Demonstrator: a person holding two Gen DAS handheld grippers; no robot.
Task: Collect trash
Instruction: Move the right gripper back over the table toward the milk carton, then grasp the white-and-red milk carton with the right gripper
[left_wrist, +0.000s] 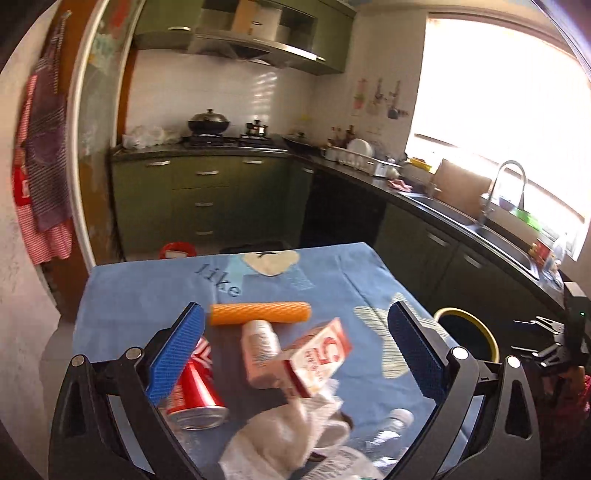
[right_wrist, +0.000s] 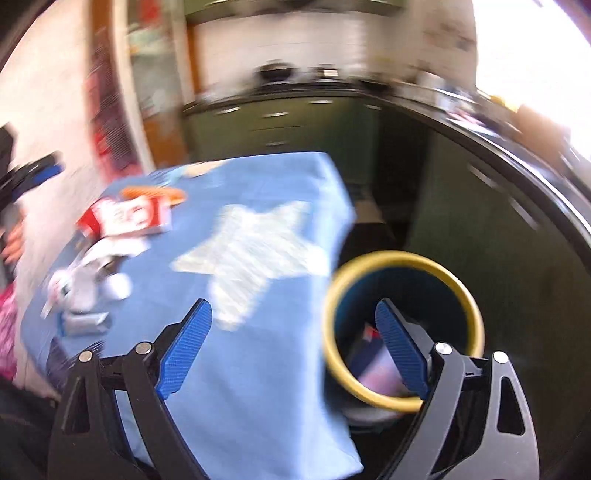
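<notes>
Left wrist view has the left gripper (left_wrist: 295, 354) spread wide and empty over the litter on the blue cloth (left_wrist: 140, 295): between its pads a red-and-white carton (left_wrist: 317, 358), probably light and crushable, long axis slanting far-right, best pinched across its narrow faces. Just inside the left pad, a red can (left_wrist: 192, 395) lies, base nearest. Right gripper (right_wrist: 293, 347), jaws apart and empty, hovers by the yellow-rimmed bin (right_wrist: 402, 328).

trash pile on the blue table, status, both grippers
Left gripper open over the pile, holding nothing. Right gripper open, empty, by the yellow-rimmed bin. Red can, red-white carton, orange roll uncollected. Nothing blocking.
</notes>
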